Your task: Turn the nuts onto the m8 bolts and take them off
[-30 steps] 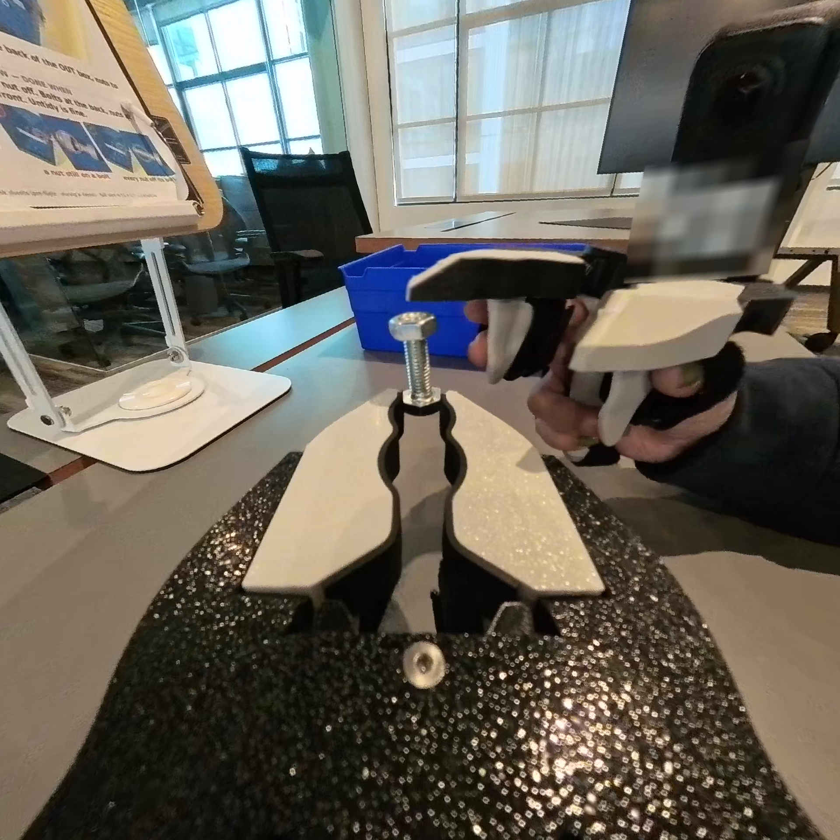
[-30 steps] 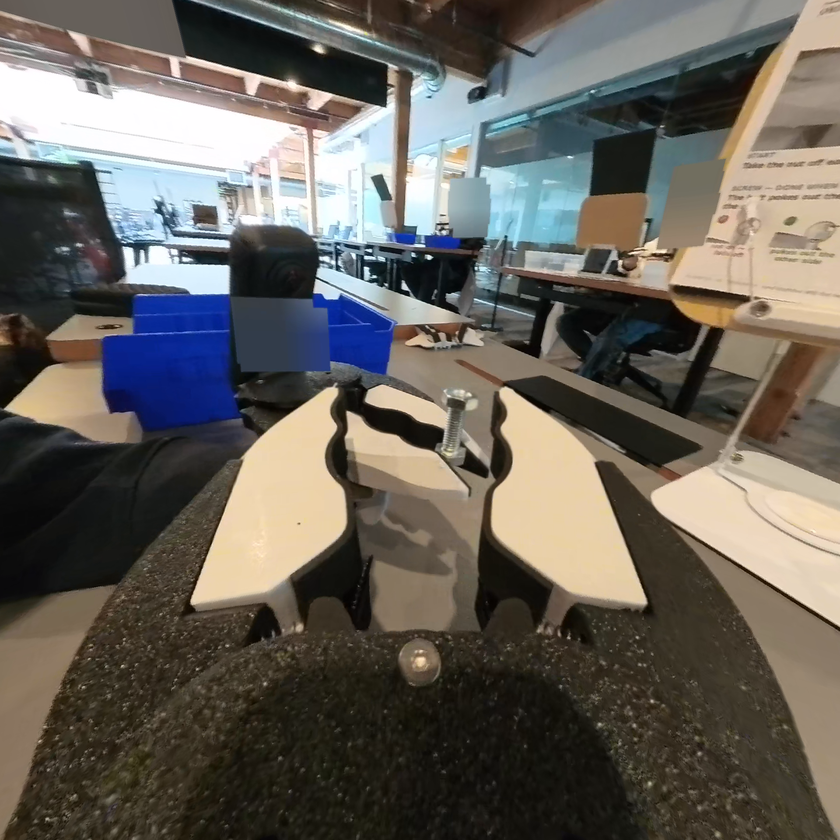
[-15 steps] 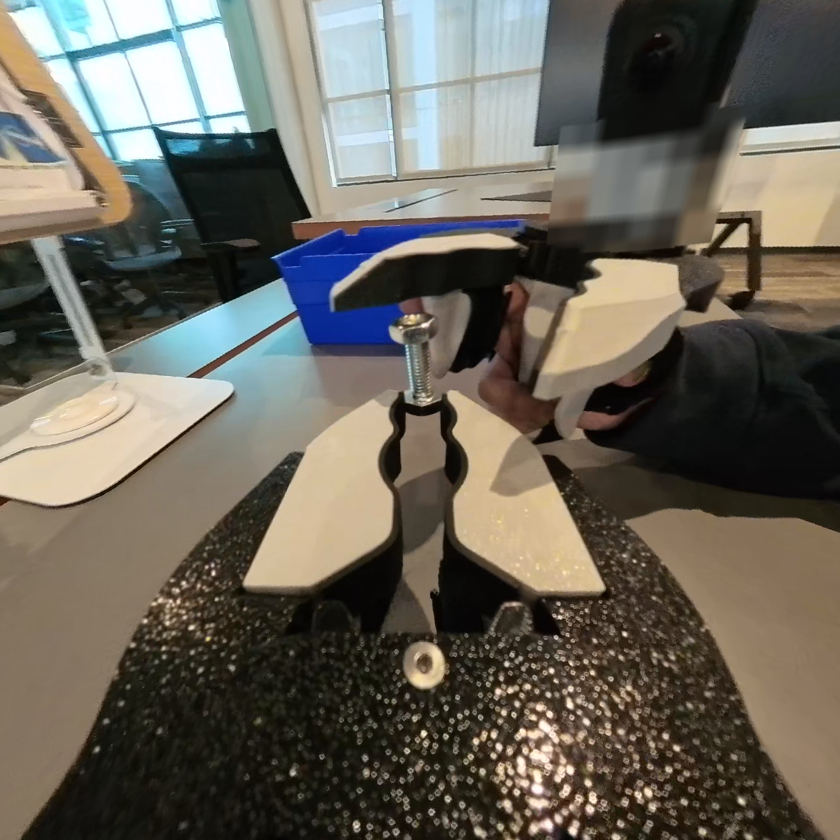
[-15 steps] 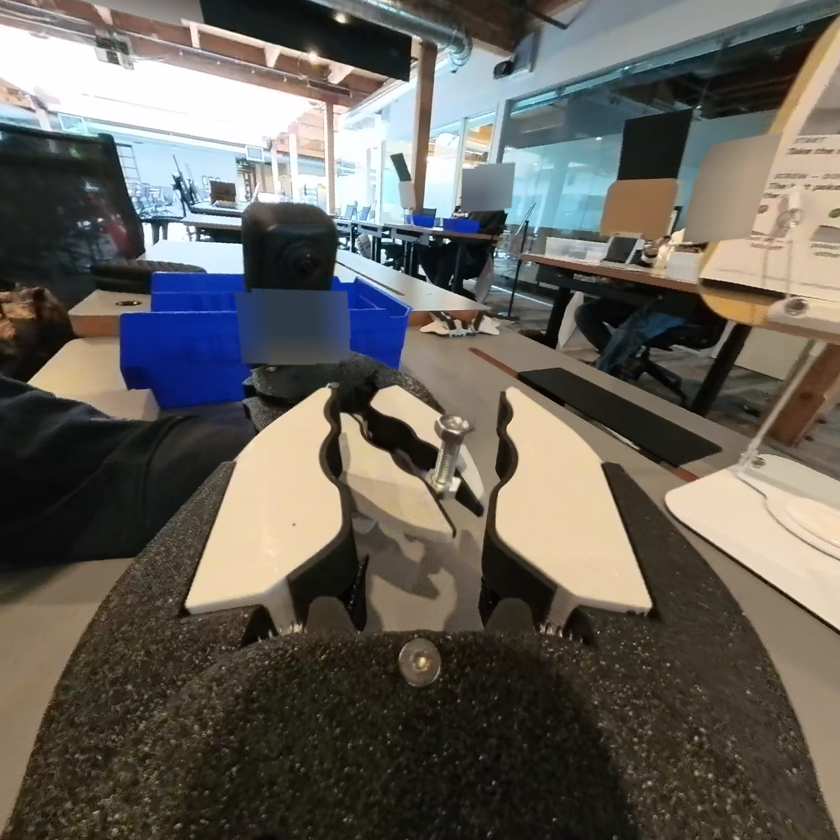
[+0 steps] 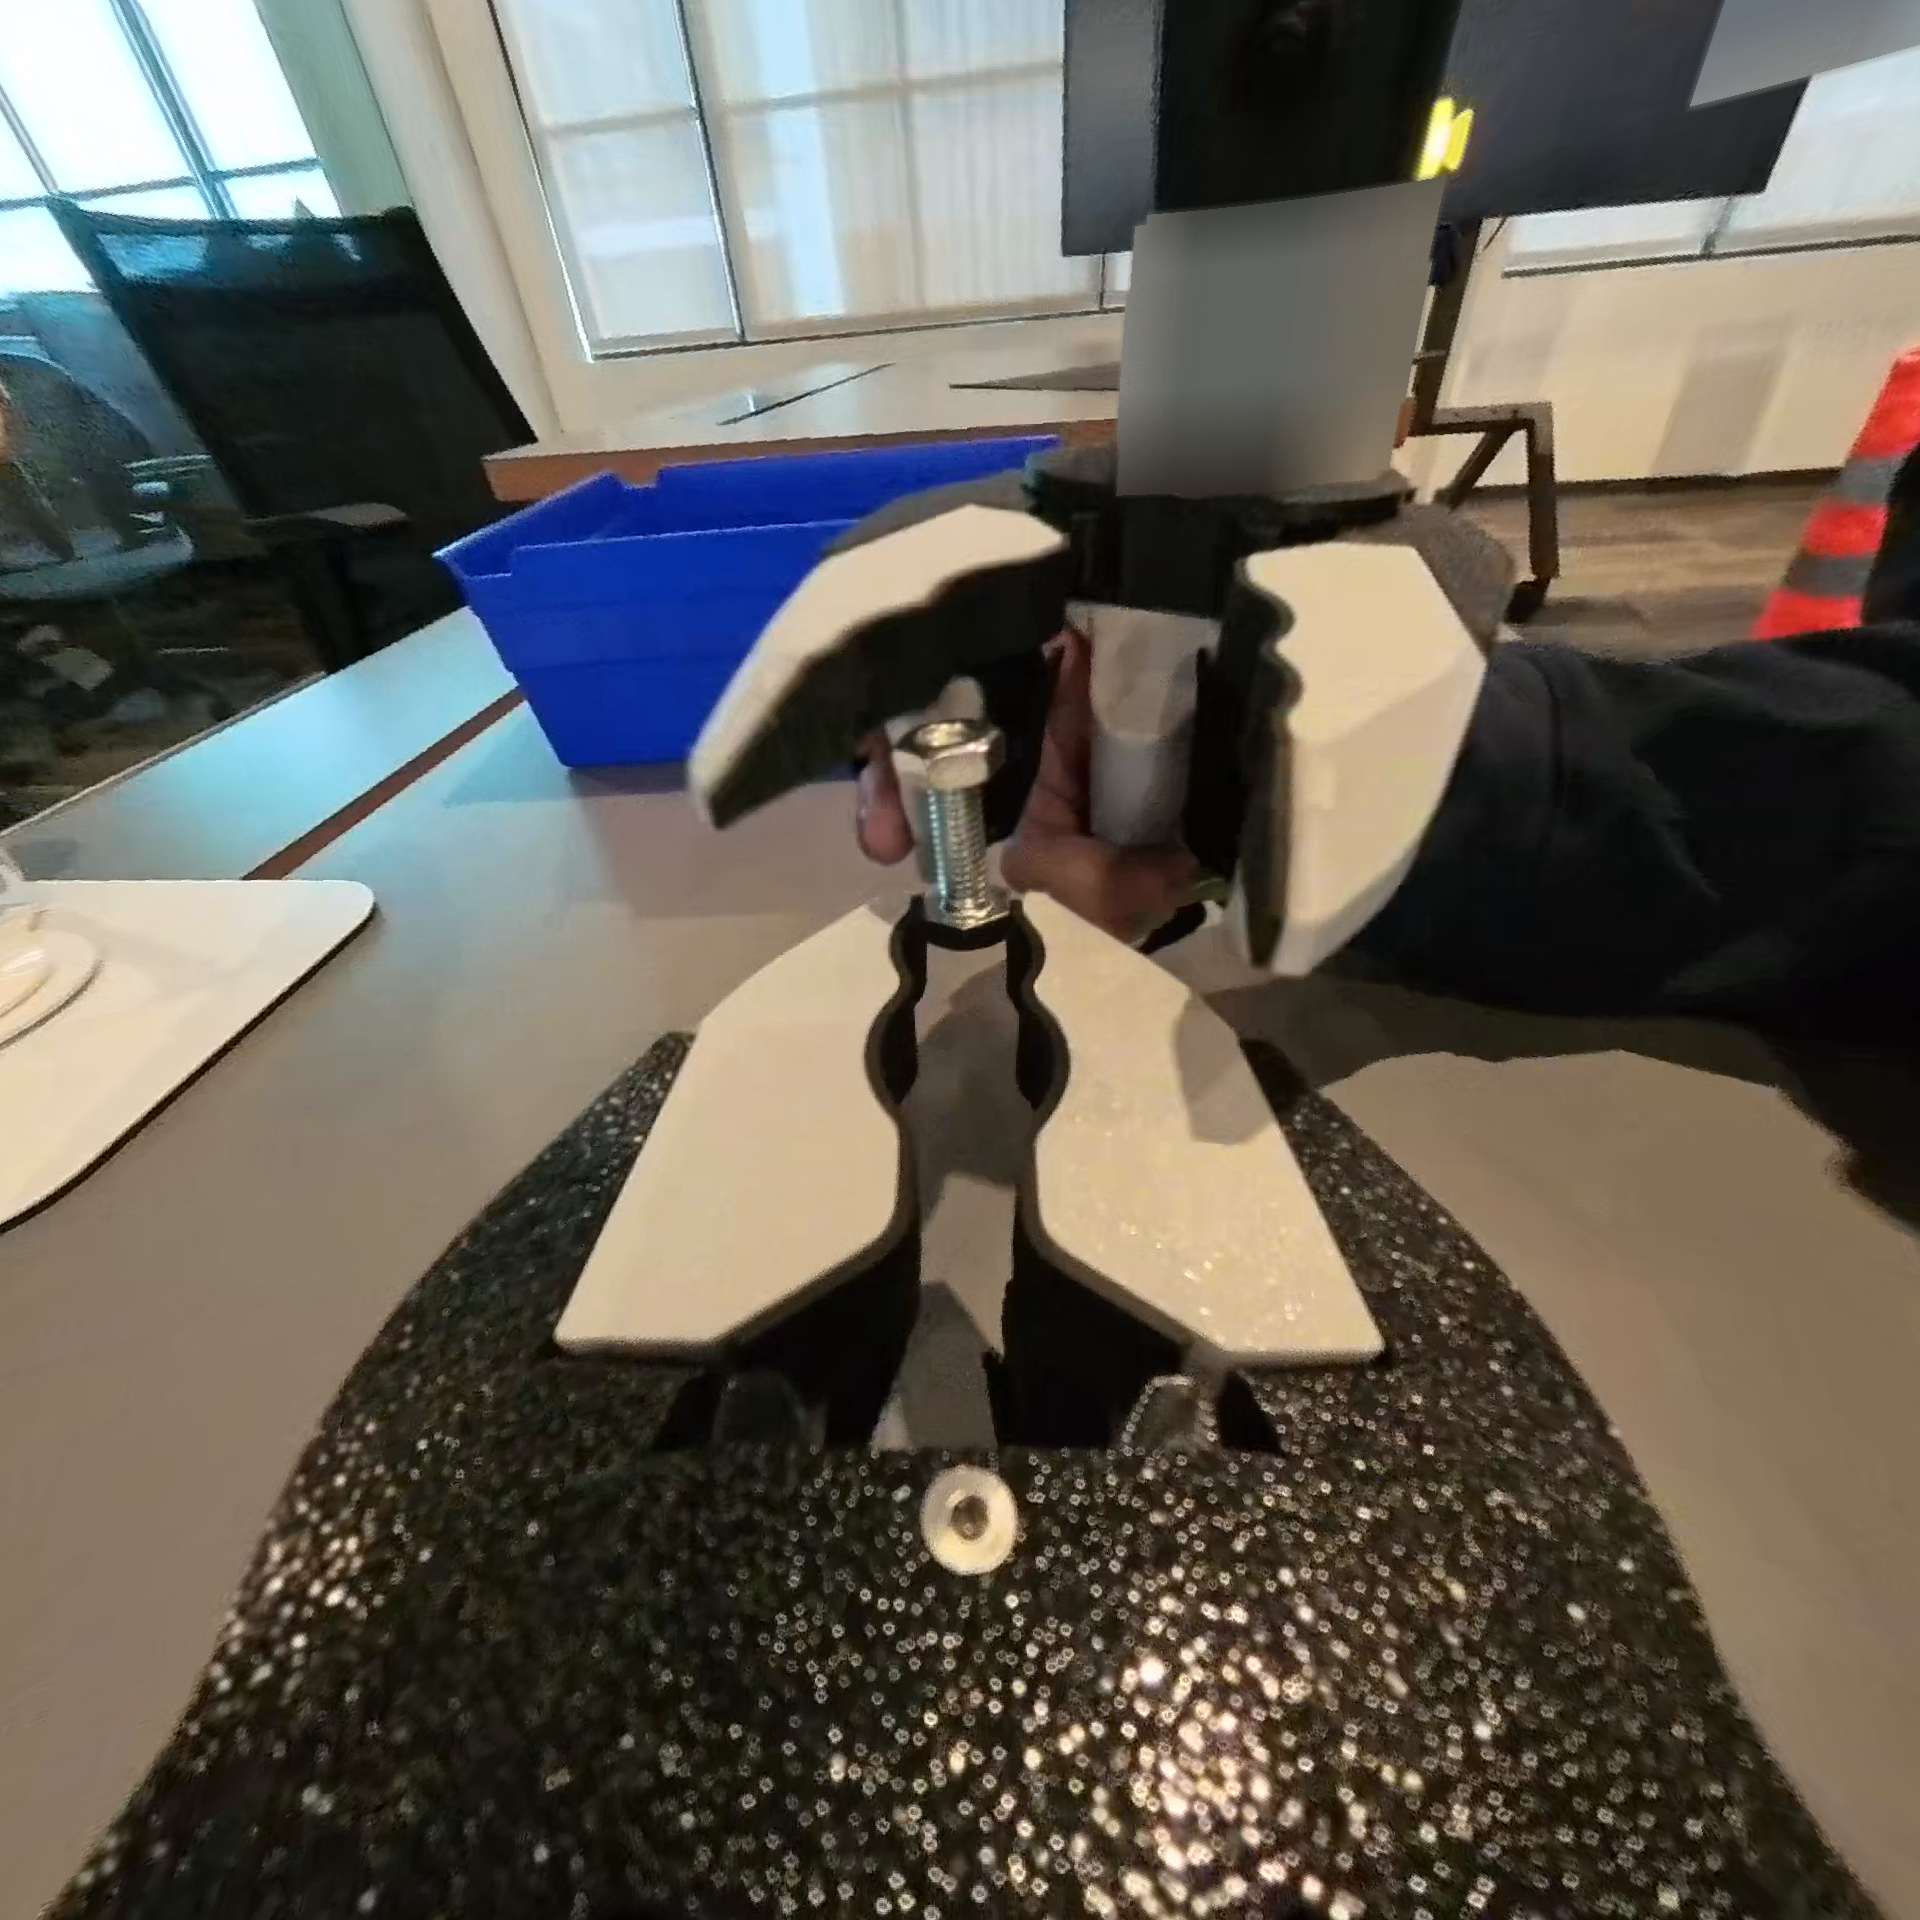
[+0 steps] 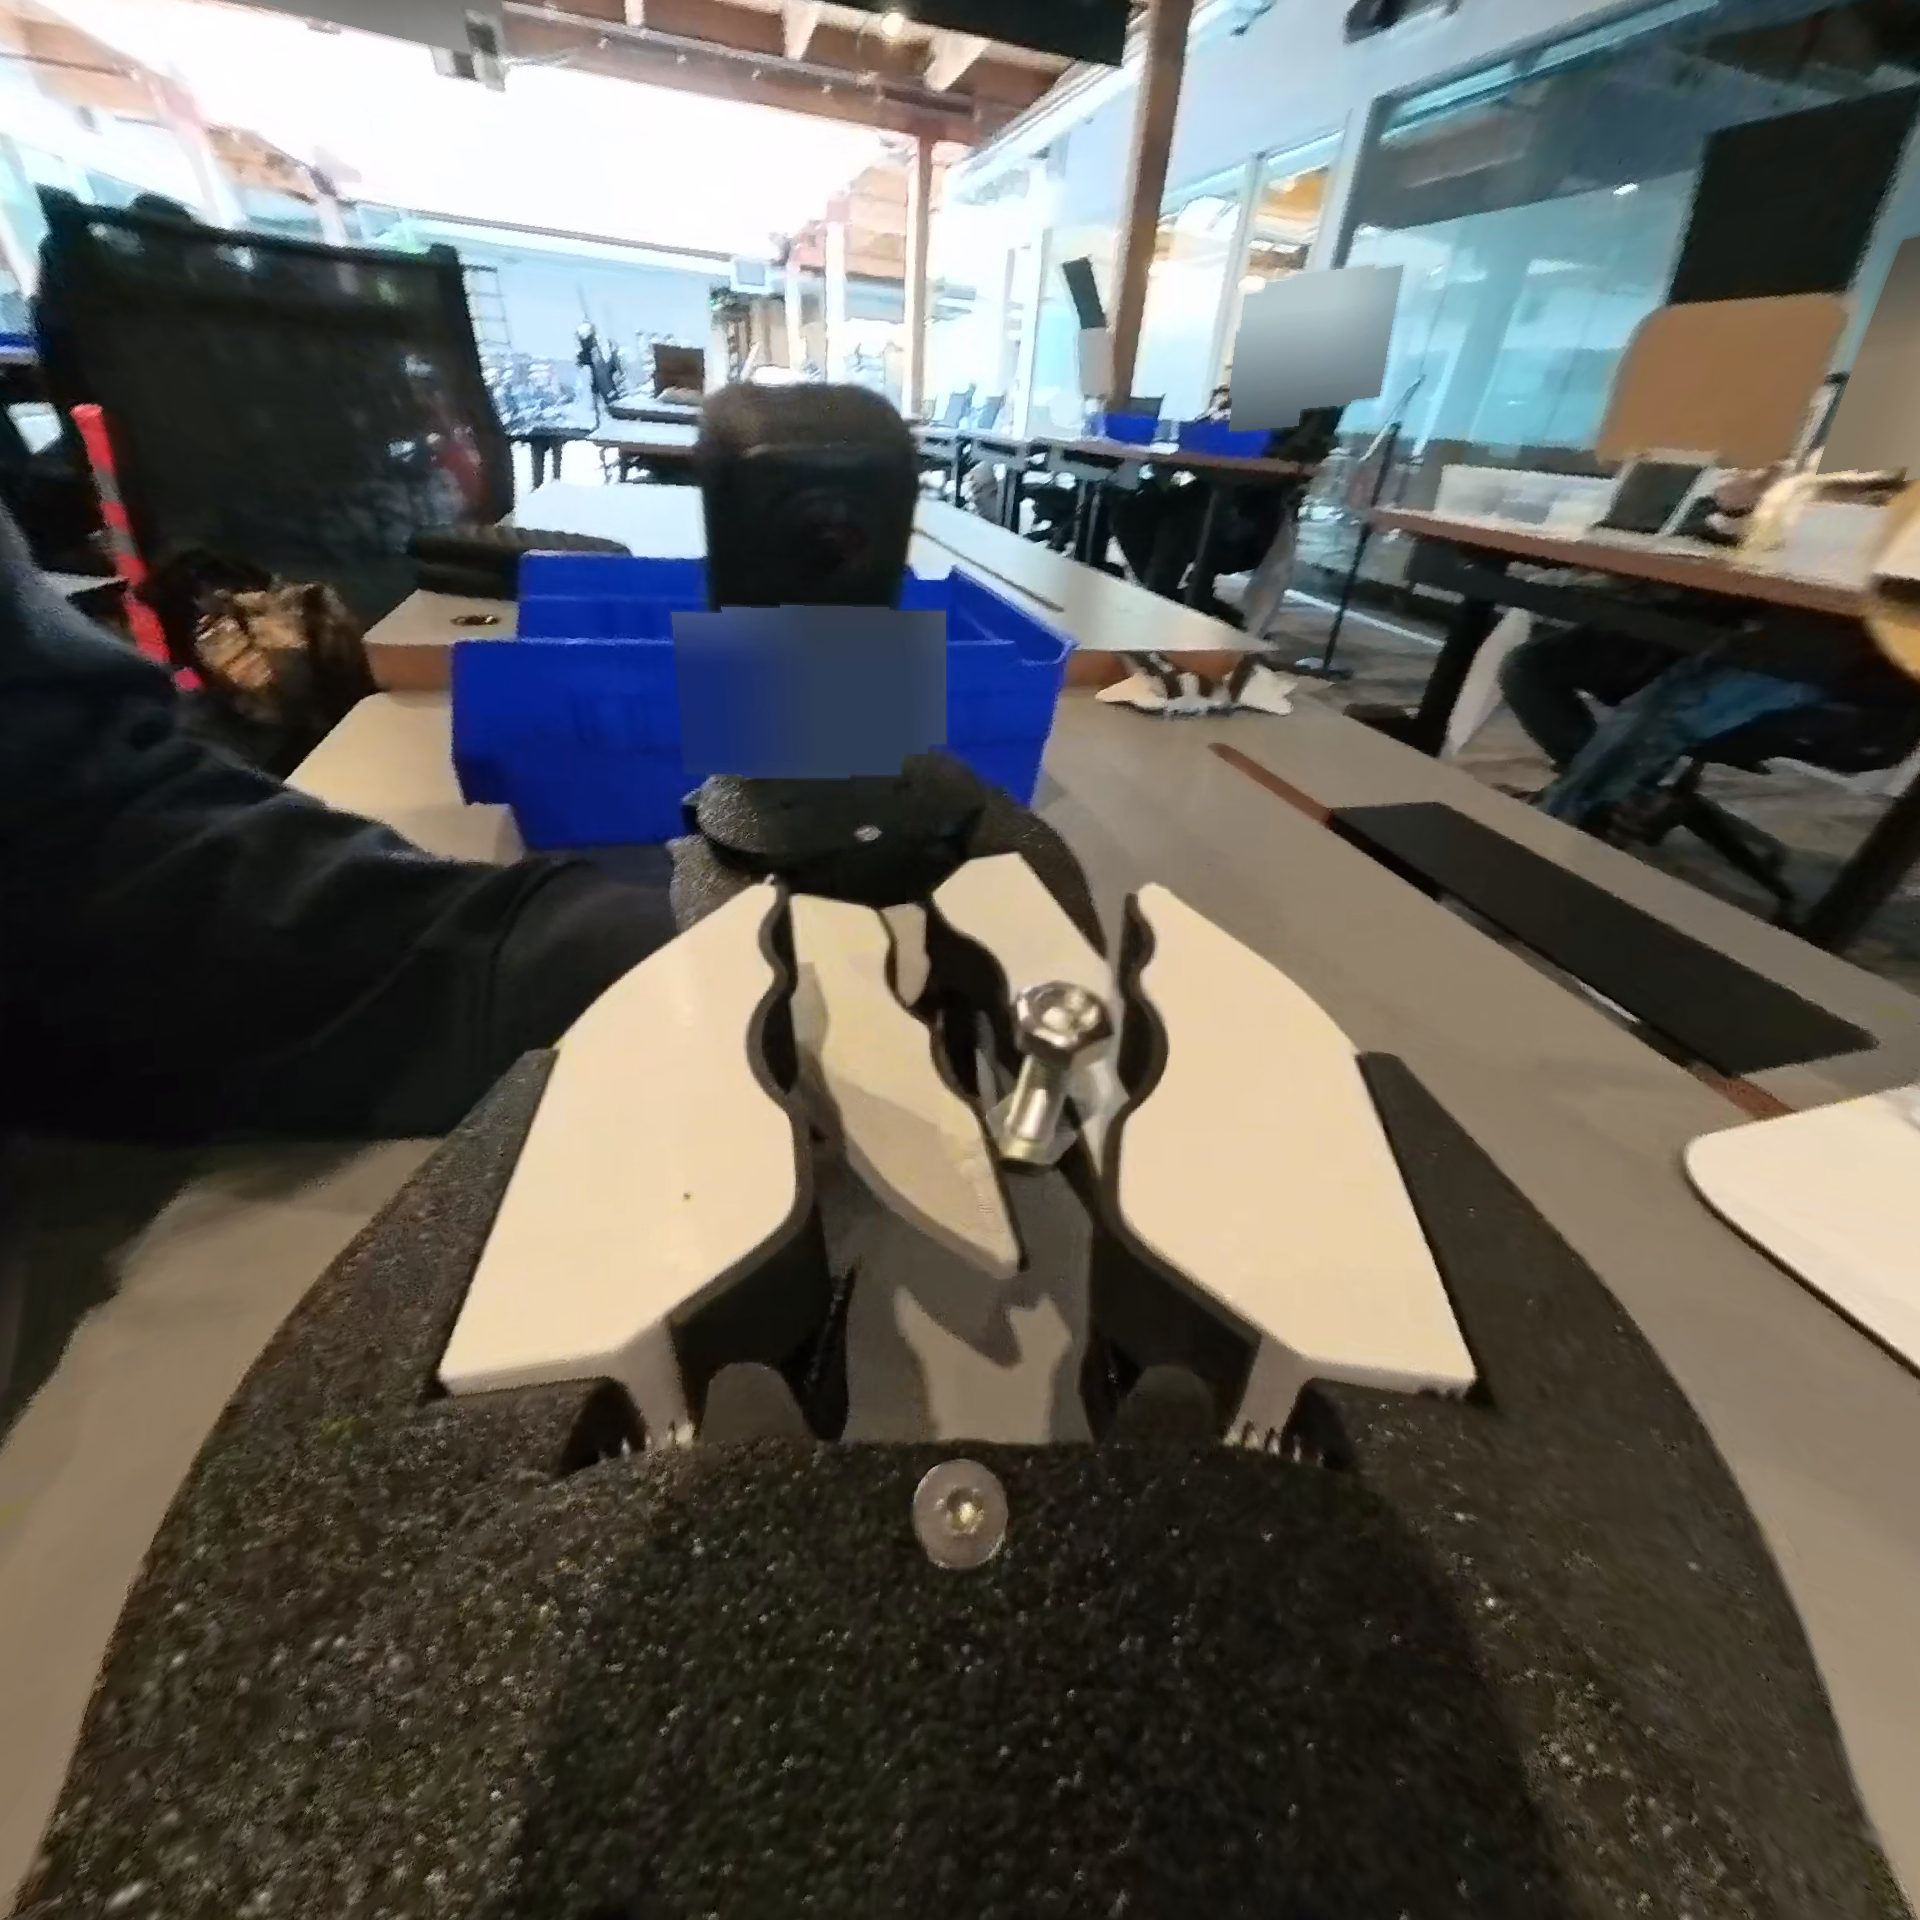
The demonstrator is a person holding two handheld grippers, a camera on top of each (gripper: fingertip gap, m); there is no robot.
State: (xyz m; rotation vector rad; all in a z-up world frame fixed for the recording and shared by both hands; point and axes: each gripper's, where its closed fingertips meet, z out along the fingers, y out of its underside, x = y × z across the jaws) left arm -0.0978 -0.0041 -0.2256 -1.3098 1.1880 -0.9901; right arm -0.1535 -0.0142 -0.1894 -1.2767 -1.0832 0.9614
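A long grey tabletop (image 5: 312, 1039) carries everything here. At its far side stands a blue plastic bin (image 5: 644, 613); its inside is hidden from both views, so what it contains cannot be told. To the near left lies a flat white stand base (image 5: 156, 997).

The left gripper (image 5: 961, 920), black-bodied with white-faced fingers, is clenched on a silver hex nut (image 5: 964, 914) right at its fingertips. A zinc-bright M8 bolt (image 5: 951, 821) rises from that nut, threaded shank showing and hex head on top. Clamping the nut by its flats probably serves to keep it from spinning while the bolt is turned from above.

The right gripper (image 6: 951, 1029) sits over the bolt with its jaws spread wide. From its own view the bolt head (image 6: 1062, 1018) lies between the fingers, close to the right one, with a clear gap to the left one, so it grips nothing. It looks placed to close on the head and twist.

A dark sleeve (image 5: 1662, 831) and a hand (image 5: 1081, 862) hold the right gripper just behind the bolt.
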